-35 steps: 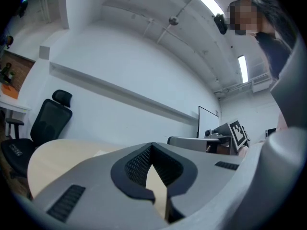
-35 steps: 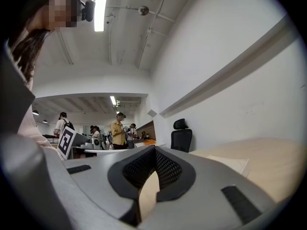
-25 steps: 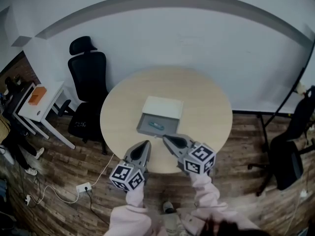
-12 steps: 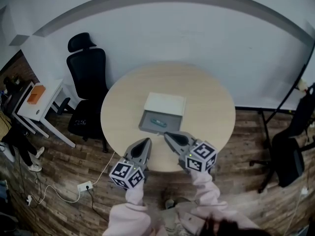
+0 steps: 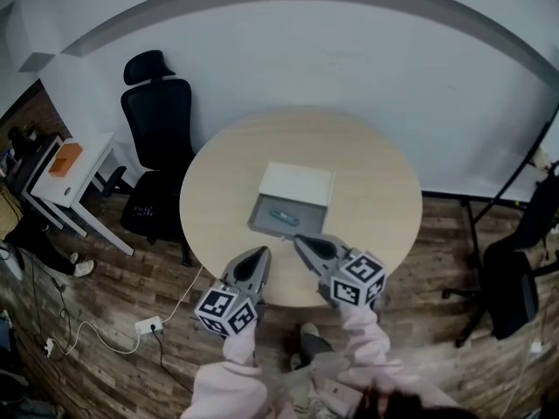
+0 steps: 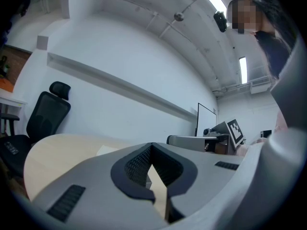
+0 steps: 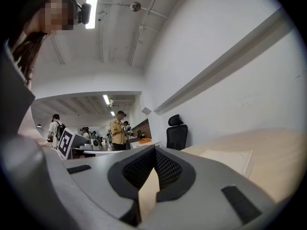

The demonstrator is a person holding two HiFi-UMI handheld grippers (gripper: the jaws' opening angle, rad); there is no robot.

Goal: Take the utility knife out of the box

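Head view: utility knife (image 5: 283, 216) lies in the open box (image 5: 297, 184) on the table (image 5: 376, 225), just ahead of the right gripper (image 5: 299, 239). The left gripper (image 5: 261, 253) sits beside it. Only this view shows the knife.

Left gripper view: jaws together, nothing between them.

Right gripper view: jaws together, empty. The box is ahead to the right, its inside hidden.

Black office chair (image 5: 159, 119) beside round table (image 5: 376, 190), perhaps power strip (image 5: 145, 326) on floor (image 5: 96, 286)

The left gripper (image 5: 261, 252) and right gripper (image 5: 298, 241) are matt grey plastic with black mesh-textured pads (image 6: 138, 164). Ahead of them, the table (image 5: 218, 199) is smooth matt pale wood, the box (image 5: 297, 184) matt white.
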